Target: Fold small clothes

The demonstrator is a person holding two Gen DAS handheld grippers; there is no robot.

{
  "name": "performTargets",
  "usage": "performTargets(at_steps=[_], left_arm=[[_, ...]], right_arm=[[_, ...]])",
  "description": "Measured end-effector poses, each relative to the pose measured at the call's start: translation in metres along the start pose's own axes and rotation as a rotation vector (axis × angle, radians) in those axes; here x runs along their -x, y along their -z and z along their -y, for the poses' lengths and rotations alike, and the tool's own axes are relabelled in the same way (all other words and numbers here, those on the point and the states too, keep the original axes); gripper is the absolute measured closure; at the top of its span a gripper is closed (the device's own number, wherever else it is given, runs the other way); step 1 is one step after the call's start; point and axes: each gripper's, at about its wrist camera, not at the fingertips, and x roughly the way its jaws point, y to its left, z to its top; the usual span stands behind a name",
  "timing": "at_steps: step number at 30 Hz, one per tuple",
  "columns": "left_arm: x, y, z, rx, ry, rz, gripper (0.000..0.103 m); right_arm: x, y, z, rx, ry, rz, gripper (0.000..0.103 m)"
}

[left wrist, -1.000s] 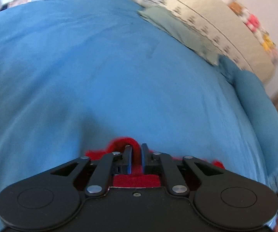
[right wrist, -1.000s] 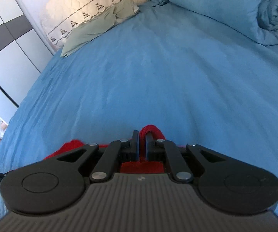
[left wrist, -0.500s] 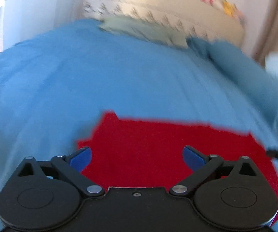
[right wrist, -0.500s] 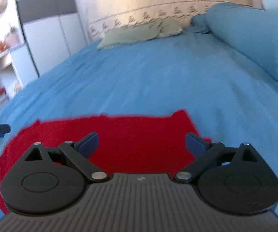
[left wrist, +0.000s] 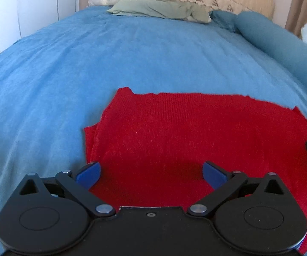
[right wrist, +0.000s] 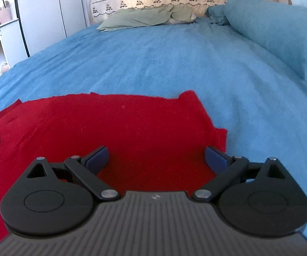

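Garment: red knit (left wrist: 196,132) lay flat on the blue bedspread (left wrist: 132,59), near edge under both grippers, its top edge running level across the bed.
Left gripper (left wrist: 151,176): jaws stood wide apart above the knit's left side, nothing between the pads.
Right gripper (right wrist: 156,159): likewise spread wide over the right side, empty.
Step judged: fold laid and let go; next fold pending.
Advice: pinch matching edge points on both sides and lift evenly; knit would likely sag and skew.
Watch: small flap at left edge (left wrist: 93,132) jutted out.

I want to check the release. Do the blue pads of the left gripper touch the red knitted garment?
Cannot tell. In the left wrist view the left gripper stands wide open over the red knitted garment, nothing pinched, but whether the pads rest on it stays unclear.
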Motion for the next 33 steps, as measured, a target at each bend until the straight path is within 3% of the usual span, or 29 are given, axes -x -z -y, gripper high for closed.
performTargets(at_steps=[5,10,16,19,22,28,33], left_arm=[[0.007,-0.002,0.004,-0.012,-0.022,-0.007,0.0],[0.045,-0.011,0.013,0.028,-0.01,0.028,0.0],[0.103,-0.01,0.042,0.03,-0.045,0.02,0.0],[0.119,0.005,0.061,0.009,-0.016,0.014,0.0],[0.124,0.024,0.079,0.009,0.03,0.001,0.0],[0.11,0.042,0.112,-0.02,0.068,-0.049,0.0],[0.099,0.042,0.124,-0.027,0.084,-0.044,0.0]], right_arm=[[0.061,-0.017,-0.009,0.061,-0.002,0.142,0.0],[0.143,-0.035,-0.013,0.116,-0.02,0.205,0.0],[0.22,-0.047,-0.019,0.077,0.017,0.149,0.0],[0.242,-0.039,-0.022,0.037,0.042,0.092,0.0],[0.237,-0.009,-0.023,-0.007,0.084,0.004,0.0],[0.198,0.06,-0.005,-0.229,0.109,-0.145,0.0],[0.174,0.091,0.012,-0.383,0.067,-0.106,0.0]])
